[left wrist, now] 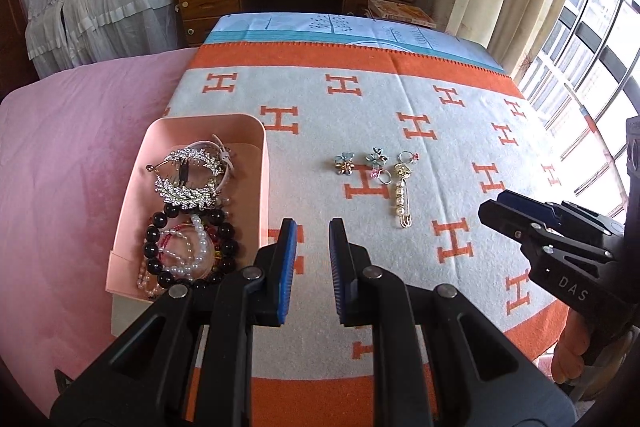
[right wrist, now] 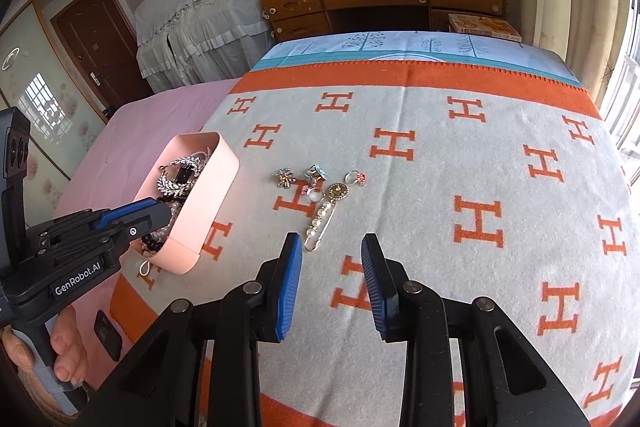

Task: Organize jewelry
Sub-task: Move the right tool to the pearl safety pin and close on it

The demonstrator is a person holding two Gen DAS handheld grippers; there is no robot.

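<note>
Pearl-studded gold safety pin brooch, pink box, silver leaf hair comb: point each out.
Pearl-studded gold safety pin brooch [left wrist: 401, 195]: left wrist view, on its pearl row.
Pink box [right wrist: 208, 203]: right wrist view, on its outer side wall.
Silver leaf hair comb [left wrist: 188, 175]: left wrist view, on its centre.

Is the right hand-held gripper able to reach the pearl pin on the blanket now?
Probably yes. The right hand-held gripper is open and empty, and the pearl pin lies flat on the blanket just ahead, with nothing between them. Only a small ring lies close beside it.

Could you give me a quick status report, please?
Left gripper and right gripper open, empty. Pearl brooch pin, rings, flower clips loose on blanket; pink box part filled. Nothing in the way.
</note>
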